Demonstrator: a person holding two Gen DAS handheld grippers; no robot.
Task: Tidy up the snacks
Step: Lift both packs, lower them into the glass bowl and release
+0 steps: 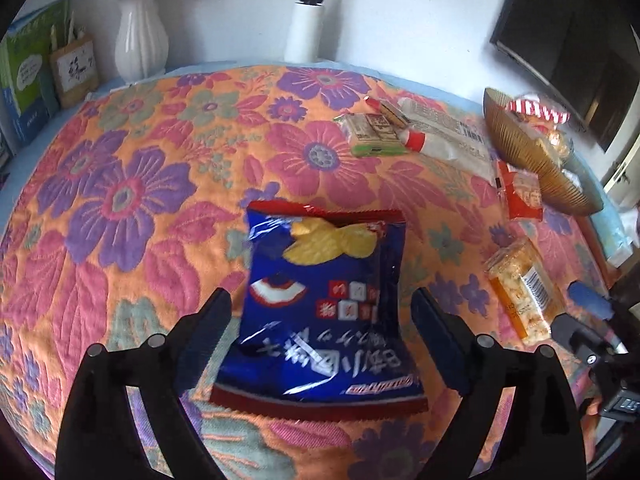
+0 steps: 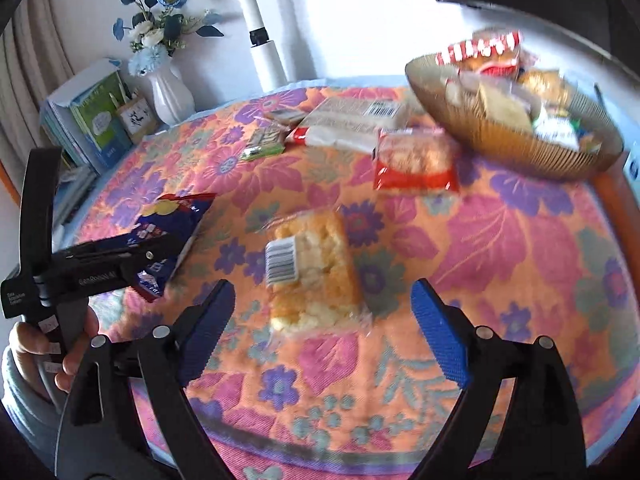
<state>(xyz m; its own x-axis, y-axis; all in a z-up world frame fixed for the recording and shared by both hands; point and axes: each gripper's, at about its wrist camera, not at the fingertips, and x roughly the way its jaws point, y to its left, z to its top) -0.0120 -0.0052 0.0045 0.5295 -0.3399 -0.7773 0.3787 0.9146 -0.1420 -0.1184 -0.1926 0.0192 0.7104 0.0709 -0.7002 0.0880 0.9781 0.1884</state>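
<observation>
Lying flat on the flowered worktop (image 1: 120,264), a blue crisp bag (image 1: 320,312) sits between the fingers of the left tongs (image 1: 320,336), which stand wide apart — neither pad presses it. The right tongs (image 2: 322,332) also stand apart, with a clear-wrapped yellow snack (image 2: 312,268) on the cloth just ahead of their tips, untouched. Beyond and to their right, a gold bowl (image 2: 516,148) holds packets — more wrapped snacks lie beside it.

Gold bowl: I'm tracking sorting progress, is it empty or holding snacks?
Holding snacks. The gold bowl has several wrapped packets piled inside.
</observation>
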